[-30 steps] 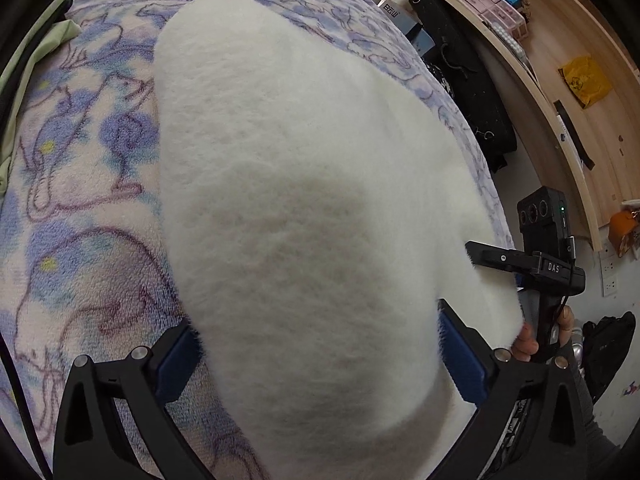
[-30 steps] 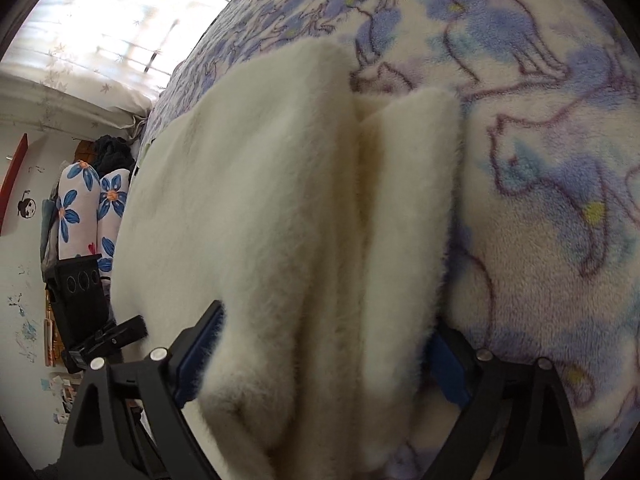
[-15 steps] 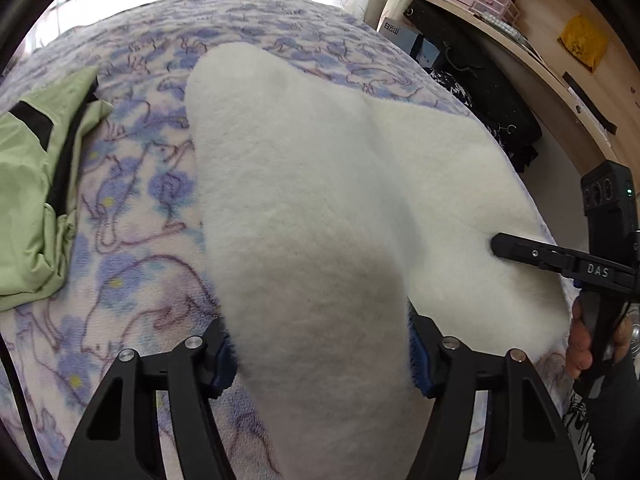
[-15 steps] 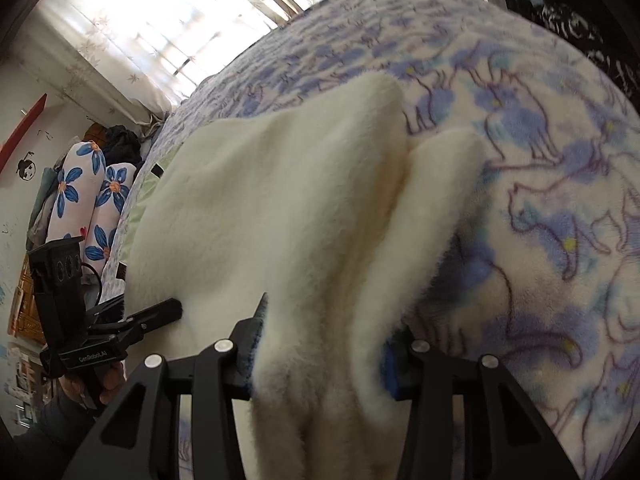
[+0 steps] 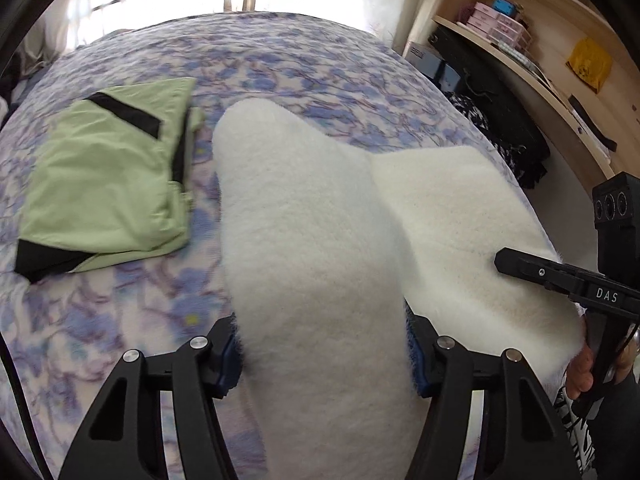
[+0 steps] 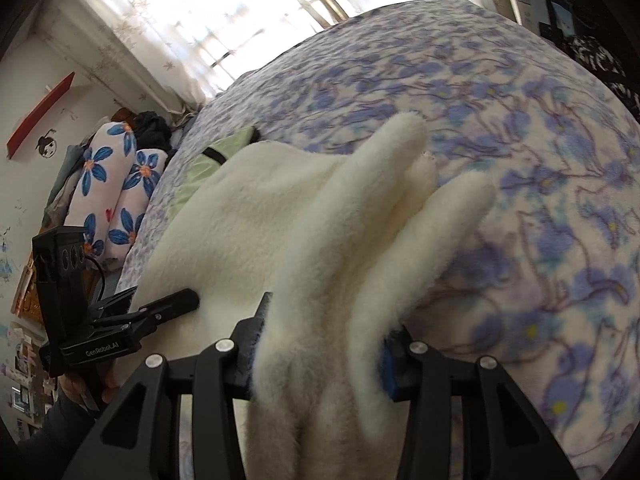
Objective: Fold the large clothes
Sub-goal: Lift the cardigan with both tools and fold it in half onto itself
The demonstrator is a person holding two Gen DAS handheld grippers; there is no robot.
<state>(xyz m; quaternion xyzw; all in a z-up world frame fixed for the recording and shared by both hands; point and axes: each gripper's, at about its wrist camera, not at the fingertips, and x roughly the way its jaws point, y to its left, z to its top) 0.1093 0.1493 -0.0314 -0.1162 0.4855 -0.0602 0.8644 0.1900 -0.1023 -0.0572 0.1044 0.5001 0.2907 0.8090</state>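
Note:
A large white fleece garment (image 5: 316, 248) lies on the bed and runs up between both sets of fingers. My left gripper (image 5: 322, 354) is shut on a thick fold of it at its near edge and lifts it off the bed. My right gripper (image 6: 320, 350) is shut on another bunched fold of the same garment (image 6: 280, 216), also lifted. Each gripper shows in the other's view: the right one (image 5: 560, 276) at the right edge, the left one (image 6: 132, 320) at the lower left.
A folded green garment with black trim (image 5: 108, 184) lies on the bed to the left of the white one. The bedspread (image 6: 540, 160) is purple and blue, patterned. Wooden shelves (image 5: 540, 40) stand right of the bed. Flowered pillows (image 6: 116, 184) lie beyond the bed's far side.
Both grippers have closed on the white garment and risen, pulling its near edge up. The views now take in more of the bed, and the green garment has come into sight.

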